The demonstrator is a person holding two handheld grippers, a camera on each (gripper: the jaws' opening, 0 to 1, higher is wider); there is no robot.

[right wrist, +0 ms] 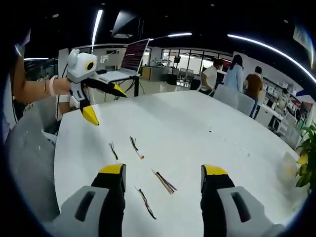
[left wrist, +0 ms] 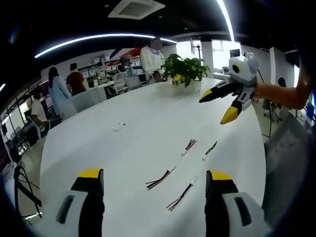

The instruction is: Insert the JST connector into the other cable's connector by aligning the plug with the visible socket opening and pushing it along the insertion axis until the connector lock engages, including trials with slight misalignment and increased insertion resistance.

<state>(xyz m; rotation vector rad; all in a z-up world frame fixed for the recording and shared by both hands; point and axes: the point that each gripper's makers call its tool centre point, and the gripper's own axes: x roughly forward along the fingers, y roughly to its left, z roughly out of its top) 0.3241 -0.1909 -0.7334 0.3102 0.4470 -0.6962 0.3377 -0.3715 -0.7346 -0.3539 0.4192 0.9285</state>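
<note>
Four short wire cables with small connectors lie loose on the white table (left wrist: 123,148). In the left gripper view, two lie close ahead (left wrist: 160,178) (left wrist: 181,196) and two farther off (left wrist: 188,145) (left wrist: 210,148). My left gripper (left wrist: 154,174) hovers open above the near pair, holding nothing. The right gripper (left wrist: 217,108) hangs open in the air at the upper right, held by a hand. In the right gripper view, my right gripper (right wrist: 164,170) is open over a multicoloured cable (right wrist: 165,182) and a dark cable (right wrist: 146,203). Two more cables (right wrist: 113,149) (right wrist: 135,145) lie beyond. The left gripper (right wrist: 106,106) floats open at the far left.
A potted plant (left wrist: 185,69) stands at the table's far end. A small white item (left wrist: 117,127) lies mid-table. A laptop (right wrist: 131,59) sits on a stand beyond the table edge. Several people (right wrist: 237,74) and office chairs are behind.
</note>
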